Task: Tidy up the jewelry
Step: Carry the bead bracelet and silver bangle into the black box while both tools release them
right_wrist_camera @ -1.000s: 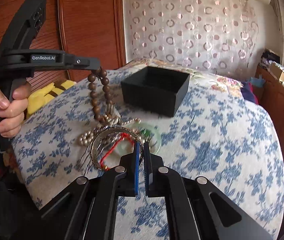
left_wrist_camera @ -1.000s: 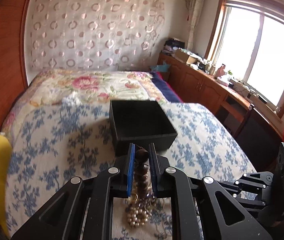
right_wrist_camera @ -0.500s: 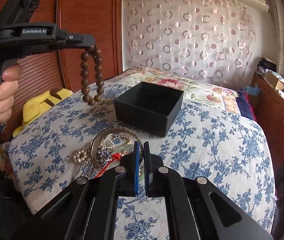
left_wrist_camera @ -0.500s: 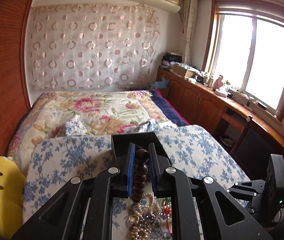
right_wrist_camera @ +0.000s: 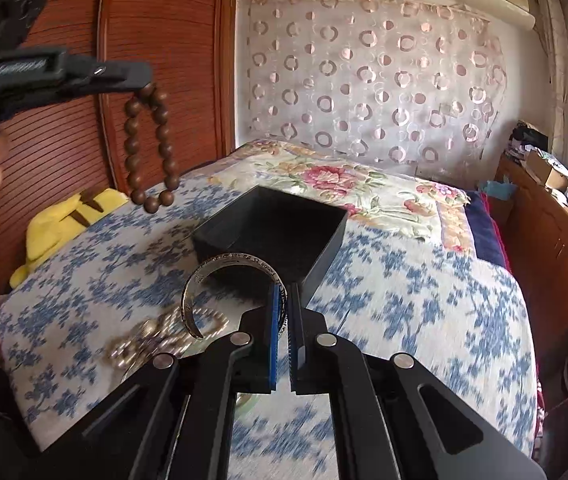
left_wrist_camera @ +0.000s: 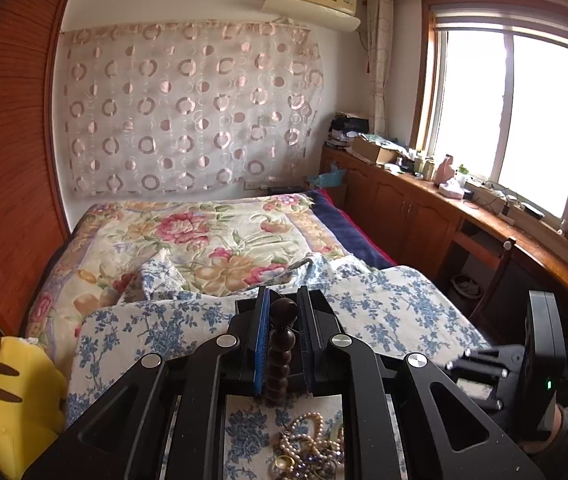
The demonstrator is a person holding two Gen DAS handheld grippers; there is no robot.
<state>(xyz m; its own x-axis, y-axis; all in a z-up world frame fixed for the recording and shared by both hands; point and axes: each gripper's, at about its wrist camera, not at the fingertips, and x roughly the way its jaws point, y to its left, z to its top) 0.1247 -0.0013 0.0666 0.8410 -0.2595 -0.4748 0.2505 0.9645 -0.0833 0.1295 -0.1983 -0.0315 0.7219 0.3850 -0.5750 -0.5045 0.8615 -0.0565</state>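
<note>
My left gripper (left_wrist_camera: 283, 308) is shut on a brown wooden bead bracelet (left_wrist_camera: 280, 344). In the right wrist view the bracelet (right_wrist_camera: 149, 148) hangs from the left gripper (right_wrist_camera: 140, 80), high above the bed and left of the open black box (right_wrist_camera: 272, 236). My right gripper (right_wrist_camera: 283, 300) is shut on a silver cuff bangle (right_wrist_camera: 212, 276), lifted off the bed just in front of the box. A pile of pearls and other jewelry (right_wrist_camera: 152, 336) lies on the blue floral cloth below; it also shows in the left wrist view (left_wrist_camera: 308, 448).
A yellow plush toy (right_wrist_camera: 64, 216) lies at the bed's left edge by the wooden wall panel (right_wrist_camera: 156, 40). A wooden cabinet (left_wrist_camera: 412, 216) with clutter runs along the right under the window. A flowered quilt (left_wrist_camera: 212, 240) covers the far bed.
My left gripper has risen further with the bead bracelet. My right gripper has lifted the silver bangle off the jewelry pile and moved it toward the box.
</note>
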